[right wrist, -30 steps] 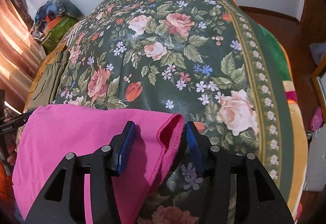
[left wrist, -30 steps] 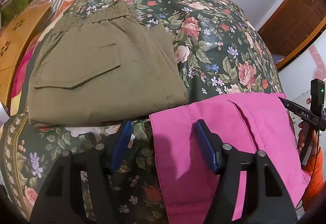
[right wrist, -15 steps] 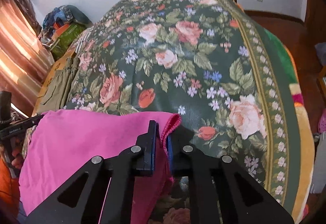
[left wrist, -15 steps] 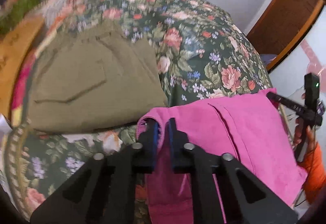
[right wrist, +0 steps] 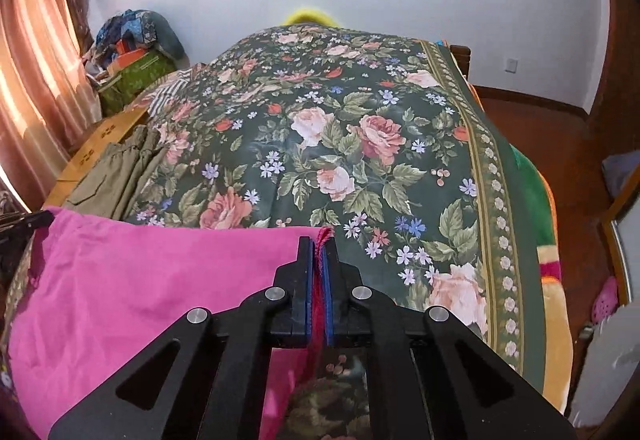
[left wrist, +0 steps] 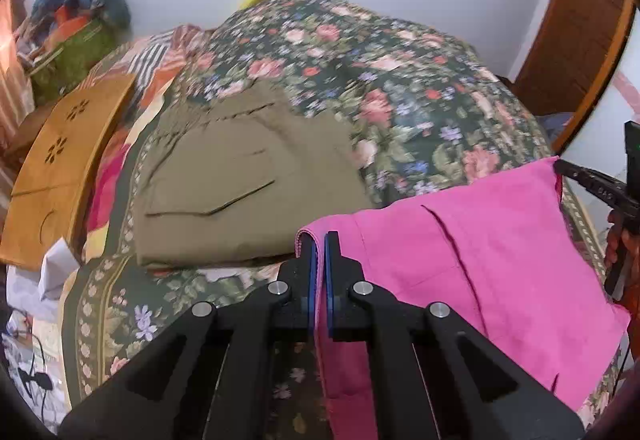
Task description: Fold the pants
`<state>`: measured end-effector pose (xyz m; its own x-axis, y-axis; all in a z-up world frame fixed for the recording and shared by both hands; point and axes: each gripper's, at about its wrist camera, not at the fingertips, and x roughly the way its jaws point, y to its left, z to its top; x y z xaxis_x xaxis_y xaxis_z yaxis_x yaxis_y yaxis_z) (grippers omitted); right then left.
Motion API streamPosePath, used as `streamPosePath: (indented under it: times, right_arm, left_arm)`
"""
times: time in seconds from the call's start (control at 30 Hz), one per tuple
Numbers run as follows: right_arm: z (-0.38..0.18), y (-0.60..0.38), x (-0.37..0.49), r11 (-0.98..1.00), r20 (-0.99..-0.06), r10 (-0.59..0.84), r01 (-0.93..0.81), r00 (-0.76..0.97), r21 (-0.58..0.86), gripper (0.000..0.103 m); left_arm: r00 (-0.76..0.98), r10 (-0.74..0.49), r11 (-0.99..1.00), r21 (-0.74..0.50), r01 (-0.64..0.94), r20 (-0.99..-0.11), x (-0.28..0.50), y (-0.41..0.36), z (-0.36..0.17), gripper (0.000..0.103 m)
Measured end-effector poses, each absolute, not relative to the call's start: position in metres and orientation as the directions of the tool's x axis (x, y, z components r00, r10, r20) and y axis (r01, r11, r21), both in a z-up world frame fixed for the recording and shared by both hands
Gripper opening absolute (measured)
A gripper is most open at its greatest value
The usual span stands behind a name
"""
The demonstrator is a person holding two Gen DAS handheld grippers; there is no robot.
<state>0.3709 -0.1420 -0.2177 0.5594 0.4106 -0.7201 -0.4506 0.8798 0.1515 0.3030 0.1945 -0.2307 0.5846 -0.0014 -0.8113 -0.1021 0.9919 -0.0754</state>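
Pink pants (left wrist: 480, 252) hang stretched between my two grippers at the near edge of the bed. My left gripper (left wrist: 319, 240) is shut on the pants' left corner. My right gripper (right wrist: 319, 244) is shut on the right corner, where a darker pink hem pokes out between the blue pads. The pink pants (right wrist: 152, 280) fill the lower left of the right wrist view. The right gripper also shows at the right edge of the left wrist view (left wrist: 592, 180). The lower part of the pants is hidden below the grippers.
Folded olive-green pants (left wrist: 240, 192) lie on the floral bedspread (right wrist: 360, 144), left of the pink pants. A wooden board (left wrist: 68, 160) and a green bag (left wrist: 72, 56) stand at the bed's left. A wooden door (left wrist: 576, 40) is at the right.
Both grippers closed on the corners of the pink pants and lifted them off the bed. The views have risen and tilted up, showing more of the wall.
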Motion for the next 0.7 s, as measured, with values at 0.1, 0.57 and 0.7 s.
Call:
streamPosePath:
  times: [0.1, 0.57, 0.7]
  right_arm:
    - [-0.22, -0.142, 0.375, 0.888, -0.725, 0.386, -0.443, 0.57, 0.125, 0.003]
    - [-0.178, -0.093, 0.358, 0.783, -0.722, 0.513, -0.599, 0.465, 0.17, 0.037]
    - [-0.185, -0.061, 0.358, 0.722, -0.743, 0.567, -0.649, 0.356, 0.24, 0.037]
  left_arm:
    - [0.551, 0.012, 0.991, -0.064, -0.119, -0.834, 0.306, 0.2, -0.243, 0.003]
    - [0.617, 0.016, 0.997, -0.037, -0.074, -0.787, 0.303, 0.187, -0.191, 0.023]
    - [0.578, -0.076, 0.995, -0.099, -0.008, -0.812, 0.318, 0.162, -0.202, 0.027]
